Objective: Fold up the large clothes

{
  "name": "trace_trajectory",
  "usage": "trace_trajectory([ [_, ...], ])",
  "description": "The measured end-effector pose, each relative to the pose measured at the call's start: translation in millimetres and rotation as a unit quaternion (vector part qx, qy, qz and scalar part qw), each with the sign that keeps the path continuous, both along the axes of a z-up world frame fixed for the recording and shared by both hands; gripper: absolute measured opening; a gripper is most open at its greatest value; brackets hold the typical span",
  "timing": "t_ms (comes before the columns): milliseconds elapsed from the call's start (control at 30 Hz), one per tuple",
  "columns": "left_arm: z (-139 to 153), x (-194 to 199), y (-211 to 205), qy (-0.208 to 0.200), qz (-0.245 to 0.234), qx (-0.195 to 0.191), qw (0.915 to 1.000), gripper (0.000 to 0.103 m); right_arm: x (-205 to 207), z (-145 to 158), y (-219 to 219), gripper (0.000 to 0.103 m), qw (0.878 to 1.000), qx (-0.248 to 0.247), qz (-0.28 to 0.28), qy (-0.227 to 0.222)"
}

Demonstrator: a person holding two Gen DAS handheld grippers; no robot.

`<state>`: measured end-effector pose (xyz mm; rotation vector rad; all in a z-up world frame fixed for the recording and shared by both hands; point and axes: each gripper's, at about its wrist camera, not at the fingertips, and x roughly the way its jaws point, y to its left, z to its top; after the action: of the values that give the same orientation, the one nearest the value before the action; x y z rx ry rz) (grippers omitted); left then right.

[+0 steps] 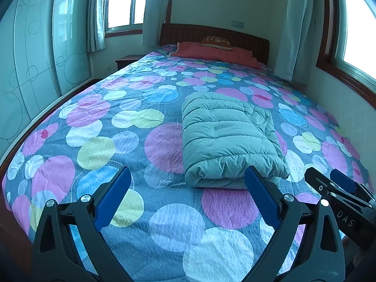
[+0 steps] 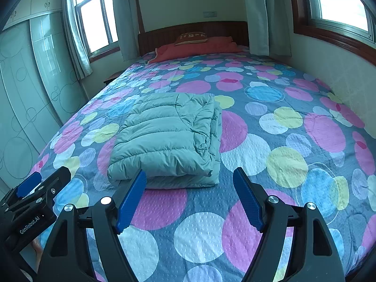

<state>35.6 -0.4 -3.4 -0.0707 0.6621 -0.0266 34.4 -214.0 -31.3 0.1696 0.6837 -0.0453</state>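
A pale green puffer jacket lies folded into a thick rectangular bundle on the bed's dotted cover; the right wrist view shows the same jacket with its layered edges on the right. My left gripper hovers open just short of the bundle's near edge, nothing between its blue pads. My right gripper is open too, its left pad close to the jacket's near edge without pressing it. Each gripper shows in the other's view: the right gripper and the left gripper.
A pink blanket and a brown pillow lie at the wooden headboard. A mirrored wardrobe stands along the left. Curtained windows are behind and to the right, and a wall runs along the bed's right side.
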Motion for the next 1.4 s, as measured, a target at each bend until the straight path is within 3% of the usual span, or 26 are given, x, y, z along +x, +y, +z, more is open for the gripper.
trace_trajectory([
  [1400,4.6,-9.8,-0.2,-0.009,0.013,-0.003,0.9999,0.097,-0.1,-2.2,4.1,0.075,1.0,-0.002,0.004,0.002],
])
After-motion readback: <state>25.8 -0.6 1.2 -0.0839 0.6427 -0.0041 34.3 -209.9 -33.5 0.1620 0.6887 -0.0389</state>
